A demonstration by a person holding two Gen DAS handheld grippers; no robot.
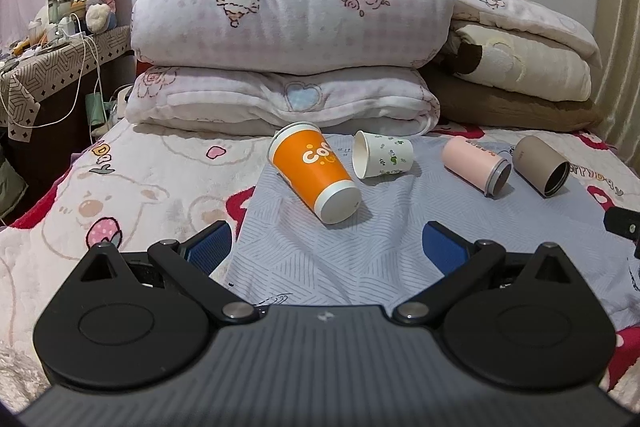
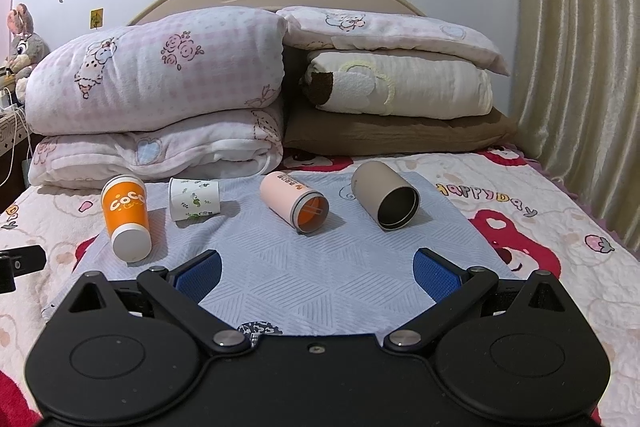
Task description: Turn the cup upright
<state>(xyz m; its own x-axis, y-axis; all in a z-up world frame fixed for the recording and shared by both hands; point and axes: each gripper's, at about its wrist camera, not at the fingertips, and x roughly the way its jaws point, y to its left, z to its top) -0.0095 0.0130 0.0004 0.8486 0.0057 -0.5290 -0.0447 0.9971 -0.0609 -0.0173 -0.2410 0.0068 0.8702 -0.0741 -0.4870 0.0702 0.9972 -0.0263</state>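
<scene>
- My left gripper (image 1: 326, 247) and right gripper (image 2: 316, 273) are spread, holding nothing.
- Orange cup's (image 1: 314, 174) far mouth is hidden.
- Grey cloth (image 2: 320, 267) covers the bed.

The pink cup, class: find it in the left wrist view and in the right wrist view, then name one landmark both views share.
Left wrist view: the pink cup lies on its side right of centre, between the white cup and the grey cup.
Right wrist view: the pink cup lies near centre, its open mouth facing the camera.
Shared landmark: the orange cup, leftmost of the row in both.
</scene>
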